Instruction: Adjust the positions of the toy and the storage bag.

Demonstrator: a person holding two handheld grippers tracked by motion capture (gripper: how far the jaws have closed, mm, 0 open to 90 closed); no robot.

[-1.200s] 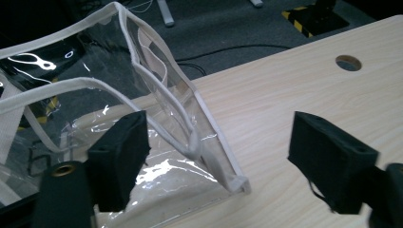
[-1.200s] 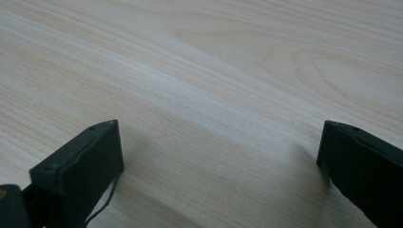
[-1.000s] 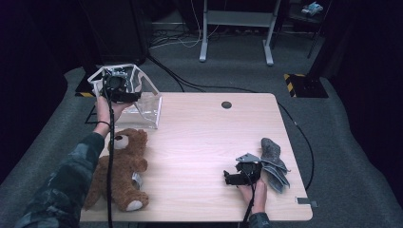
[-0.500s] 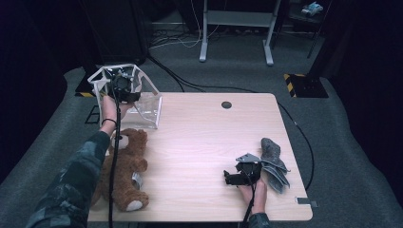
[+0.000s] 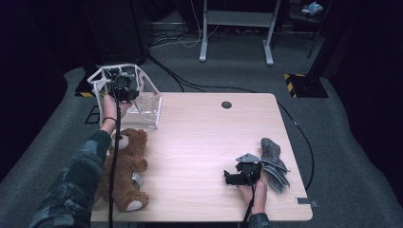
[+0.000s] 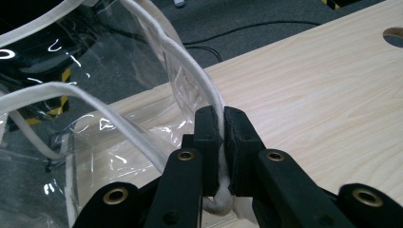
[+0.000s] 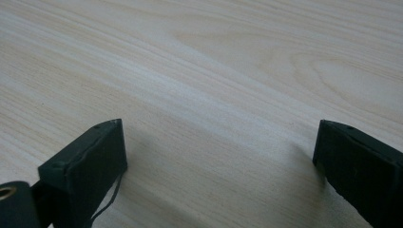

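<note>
Pinching the clear bag's white rim cord, the left gripper's jaws have just closed; right gripper gapes, empty.

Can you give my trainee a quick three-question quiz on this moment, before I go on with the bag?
1. True or false: the left gripper is clamped on the white trim of the clear bag.
2. Which thing lies nearest the right gripper? A the teddy bear; B the grey cloth; C the clear bag.
3. What is between the jaws of the right gripper?

Key
1. True: the pads pinch the white trim, having just been closing on it.
2. B: the cloth lies right beside that gripper; the bear lies at the table's left edge.
3. Nothing: the jaws stand wide apart over bare wood.
</note>
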